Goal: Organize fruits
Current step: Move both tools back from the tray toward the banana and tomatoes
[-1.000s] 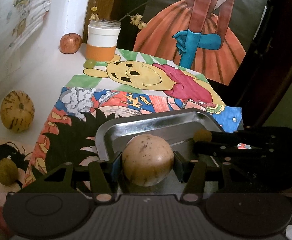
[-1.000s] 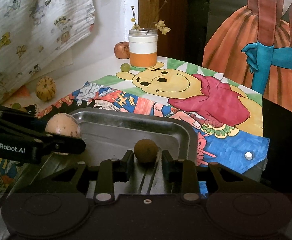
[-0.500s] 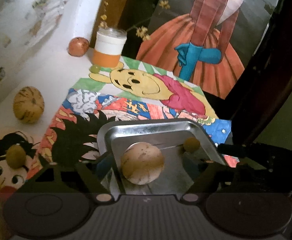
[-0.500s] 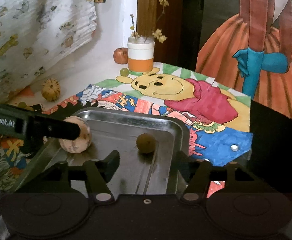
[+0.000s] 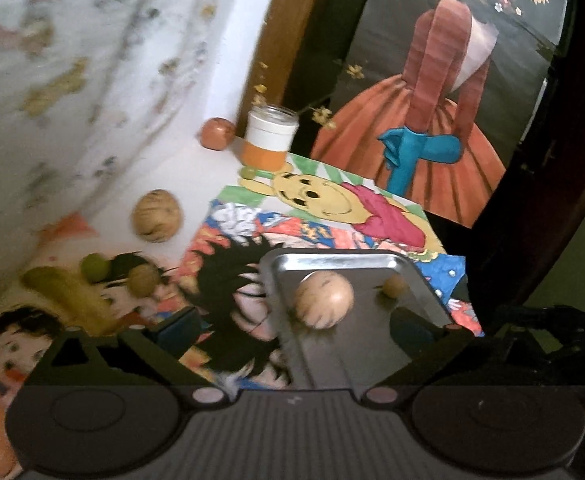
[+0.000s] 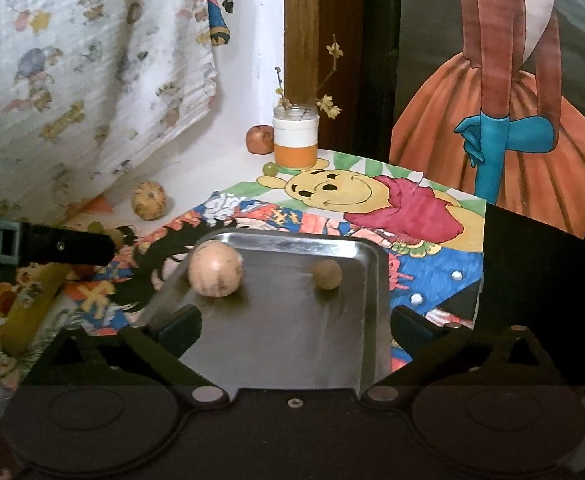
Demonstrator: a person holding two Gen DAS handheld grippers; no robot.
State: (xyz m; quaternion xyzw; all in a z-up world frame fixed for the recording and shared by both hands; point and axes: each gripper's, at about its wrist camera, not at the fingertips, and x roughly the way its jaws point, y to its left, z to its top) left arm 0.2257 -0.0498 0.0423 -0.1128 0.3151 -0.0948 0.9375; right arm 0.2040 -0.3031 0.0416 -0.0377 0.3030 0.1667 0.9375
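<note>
A metal tray point(image 5: 332, 258) point(image 6: 292, 238) lies on coloured drawings. In it rest a large pale speckled fruit point(image 5: 323, 299) point(image 6: 215, 268) and a small brown fruit point(image 5: 395, 286) point(image 6: 327, 275), both free. My left gripper point(image 5: 298, 330) hangs back over the tray's near left side with its jaws opening wide; the pale fruit lies just ahead of its fingertips, untouched. My right gripper point(image 6: 296, 330) is above the tray's near end, jaws also opening, and nothing sits between them. One left finger point(image 6: 52, 246) crosses the right wrist view at the left.
Loose on the table: a striped small melon point(image 5: 157, 216) point(image 6: 148, 201), a red apple point(image 5: 217, 133), a green grape point(image 6: 269, 168), a green fruit point(image 5: 95, 267), a brown fruit point(image 5: 144, 280) and a banana point(image 5: 64, 292). A white-and-orange jar point(image 6: 295, 136) stands at the back. A patterned cloth hangs left.
Both grippers let go of their fruits, spread their jaws and drew back and upward. The pale fruit and the small brown fruit stay lying in the tray.
</note>
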